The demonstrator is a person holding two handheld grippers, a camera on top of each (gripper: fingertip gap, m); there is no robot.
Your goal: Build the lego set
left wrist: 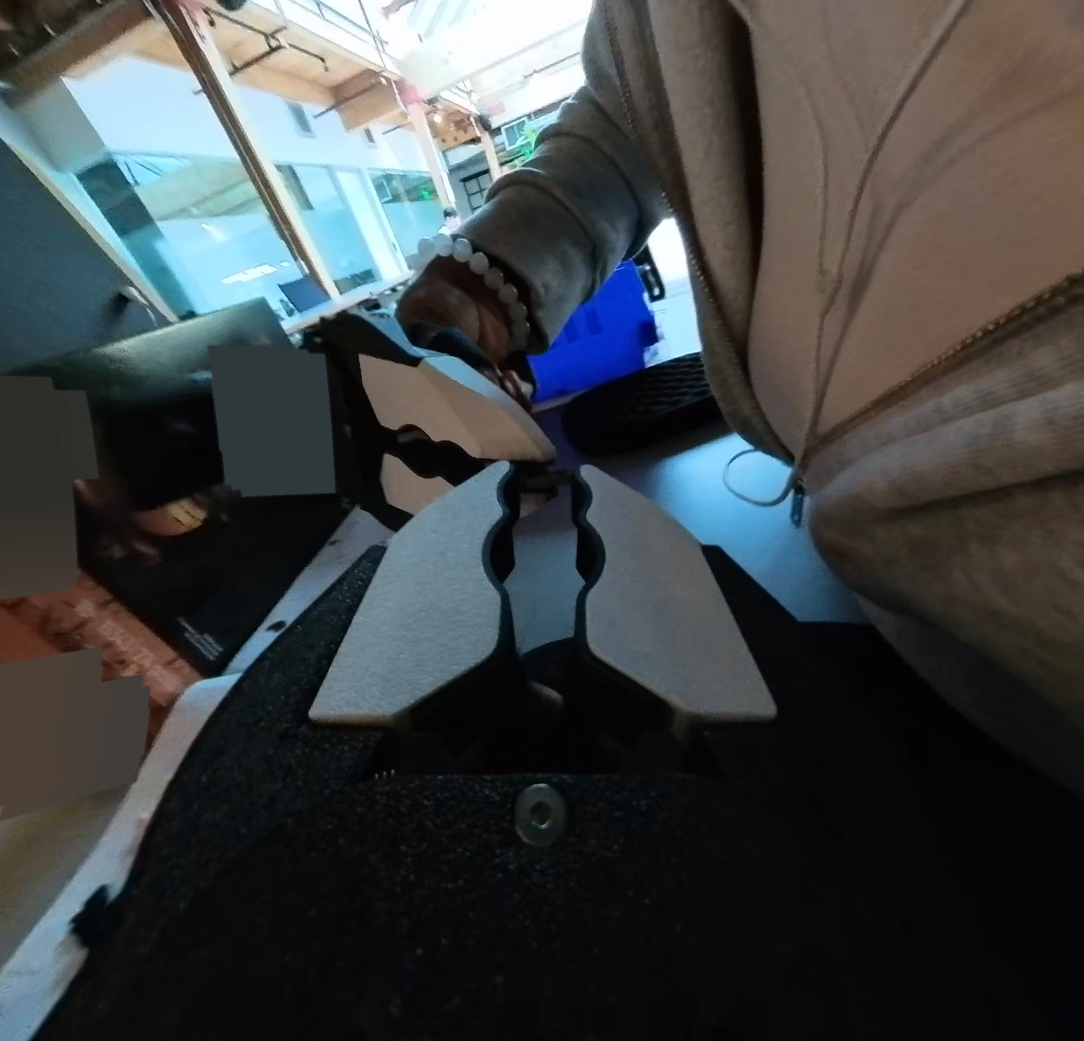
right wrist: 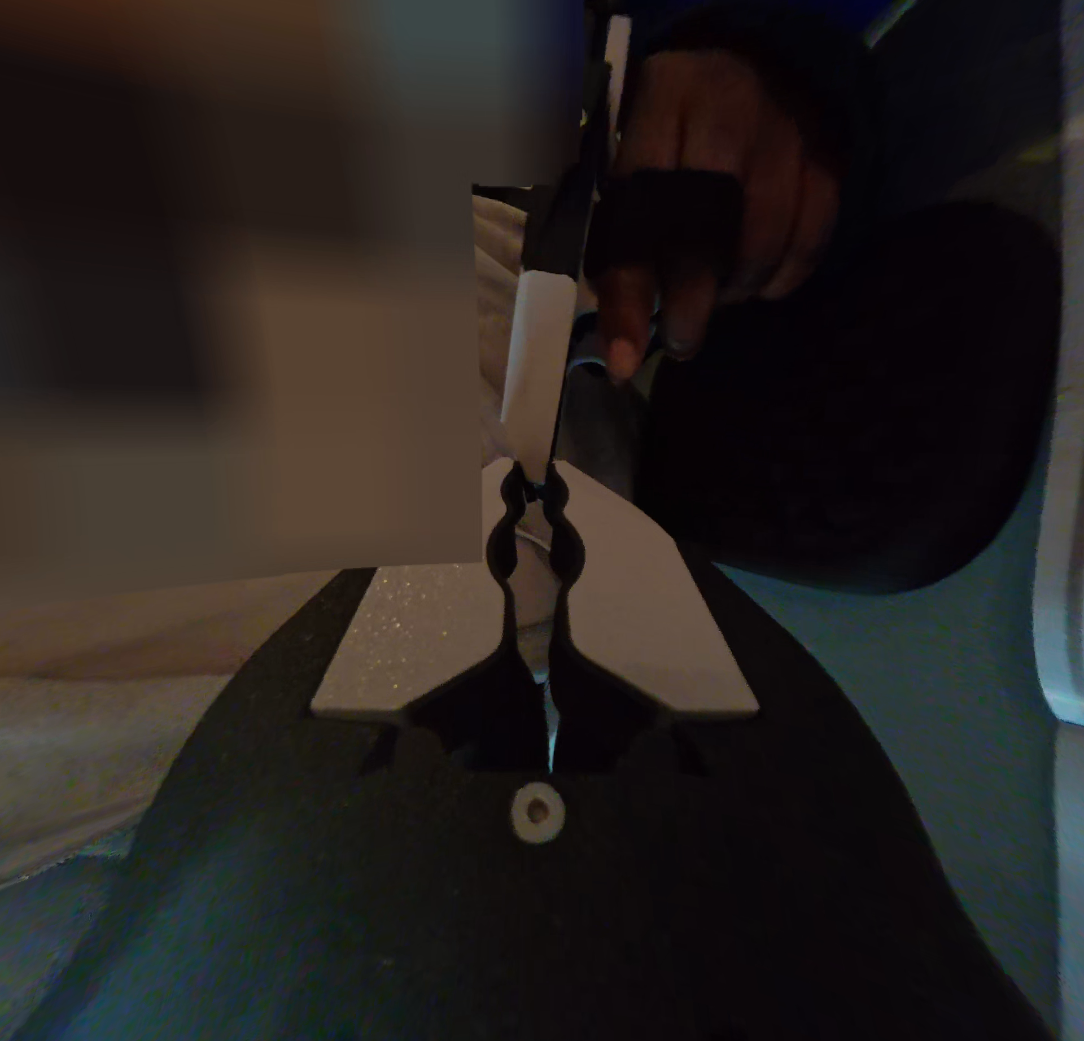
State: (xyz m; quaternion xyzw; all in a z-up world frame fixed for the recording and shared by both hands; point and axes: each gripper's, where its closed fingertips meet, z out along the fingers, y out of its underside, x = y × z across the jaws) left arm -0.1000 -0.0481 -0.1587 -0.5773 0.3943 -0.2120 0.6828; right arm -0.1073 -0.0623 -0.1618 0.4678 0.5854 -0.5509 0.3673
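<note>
The left gripper (left wrist: 542, 476) fills the lower middle of its own view. Its fingers (left wrist: 446, 573) stand a little apart, and a small dark object (left wrist: 535, 481) spans the gap right at the tips. It seems pinched there, though the contact is too blurred to be sure.

The right gripper (left wrist: 542, 462) comes down from the upper left of that frame, tip to tip with the left one, and touches the same small dark object from above. A hand (left wrist: 451, 309) wearing a pale bead bracelet (left wrist: 498, 285) holds it.

In the right wrist view, the right gripper (right wrist: 532, 488) has its jaws almost pressed together, with a dark sliver of the object (right wrist: 535, 492) between the tips. The left gripper (right wrist: 537, 367) shows edge-on just above, running up the middle of the frame.

Right of centre in the left wrist view are a grey table (left wrist: 674, 520), a black mesh item (left wrist: 639, 409) and a blue bin (left wrist: 604, 332). A beige zip jacket (left wrist: 880, 250) fills the right side.
</note>
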